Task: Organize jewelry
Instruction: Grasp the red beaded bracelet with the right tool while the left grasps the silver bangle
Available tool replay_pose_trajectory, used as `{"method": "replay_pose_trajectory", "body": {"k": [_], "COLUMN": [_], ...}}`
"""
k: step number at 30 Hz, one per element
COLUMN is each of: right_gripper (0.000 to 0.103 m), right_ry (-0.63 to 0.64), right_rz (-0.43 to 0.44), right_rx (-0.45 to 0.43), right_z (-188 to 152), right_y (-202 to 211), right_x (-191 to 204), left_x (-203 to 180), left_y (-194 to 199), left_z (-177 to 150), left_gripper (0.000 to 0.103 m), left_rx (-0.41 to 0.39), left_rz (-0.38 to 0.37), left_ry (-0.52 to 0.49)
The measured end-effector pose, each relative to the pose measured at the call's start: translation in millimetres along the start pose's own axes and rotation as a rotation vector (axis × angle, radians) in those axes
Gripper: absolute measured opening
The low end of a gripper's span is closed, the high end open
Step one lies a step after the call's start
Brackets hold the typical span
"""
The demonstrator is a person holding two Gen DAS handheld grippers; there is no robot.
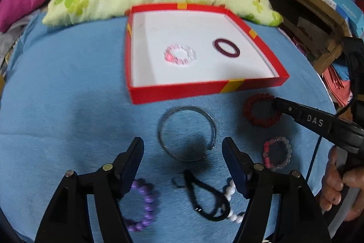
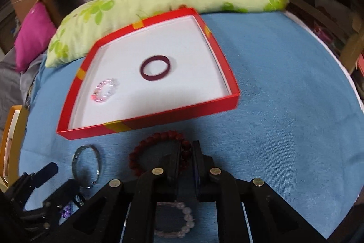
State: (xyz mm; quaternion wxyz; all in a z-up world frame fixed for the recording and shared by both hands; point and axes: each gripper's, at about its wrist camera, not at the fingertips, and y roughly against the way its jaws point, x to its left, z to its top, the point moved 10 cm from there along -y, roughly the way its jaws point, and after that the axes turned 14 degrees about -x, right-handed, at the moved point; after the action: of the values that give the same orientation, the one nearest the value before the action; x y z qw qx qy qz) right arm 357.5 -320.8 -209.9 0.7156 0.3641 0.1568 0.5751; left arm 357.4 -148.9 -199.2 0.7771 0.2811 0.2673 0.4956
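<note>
Two bracelets boxed, six left on the cloth.
Red box at twelve o'clock; right gripper pinches red bead bracelet below it; left gripper gapes empty over silver bangle.

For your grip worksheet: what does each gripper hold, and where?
Right gripper: dark red beaded bracelet, pinched at its right side. Left gripper: open, holding nothing.
</note>
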Motion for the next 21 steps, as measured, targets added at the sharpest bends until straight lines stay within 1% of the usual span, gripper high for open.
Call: {"method": "replay_pose_trajectory", "body": {"k": [2,4,10,13,14,15,16,18,21], "right_gripper": [0.010,0.010,0.011,0.011,0.011,0.011,0.011,0.011,0.011], "right_ry": [-0.006,-0.005,-0.005,-0.007,-0.007,-0.007,-0.007,-0.013,-0.037], "right_rz": [-0.004,-0.006,0.001,0.005,0.006,0.006,0.007,0.015,0.049], "right_rx": [0.017,0.025,0.033,0.035,0.036,0.036,0.036,0.035,0.041], "right_z": [-1.9,-3.1,-5.2,-7.0,-7.2,-7.2,-7.4,-7.4,-7.3], "right_y": [-3.3,-4.7,-5.1,-3.2,-3.8,-4.2,-3.8,-2.9,0.0], "right_x": [-1.3,-1.4,-3.0,-5.1,-4.2,-3.3,-3.4,-3.0,-2.1], "left_x": [-1.5,-2.3,-1.9,-3.2,-3.6,-3.9,-3.4,-4.5,-3.5], "left_y": [-9.1,-14.4,-19.0,-19.8,-19.9,-20.7,-20.8,-20.5,-17.9], "left_z": [-4.2,-6.3,-2.2,-1.3,-1.2,-0.4,0.5,1.6,2.3], "left_gripper": [0.072,0.072,0.073,0.073,0.070,0.062,0.062,0.062,0.062], "left_rx": [0.029,0.042,0.016,0.003,-0.001,-0.004,-0.009,-0.015,-0.021], "left_rz": [0.007,0.009,0.030,0.037,0.042,0.049,0.057,0.047,0.043], "left_ry": [0.026,0.051,0.055,0.033,0.019,0.008,-0.003,-0.004,-0.006]}}
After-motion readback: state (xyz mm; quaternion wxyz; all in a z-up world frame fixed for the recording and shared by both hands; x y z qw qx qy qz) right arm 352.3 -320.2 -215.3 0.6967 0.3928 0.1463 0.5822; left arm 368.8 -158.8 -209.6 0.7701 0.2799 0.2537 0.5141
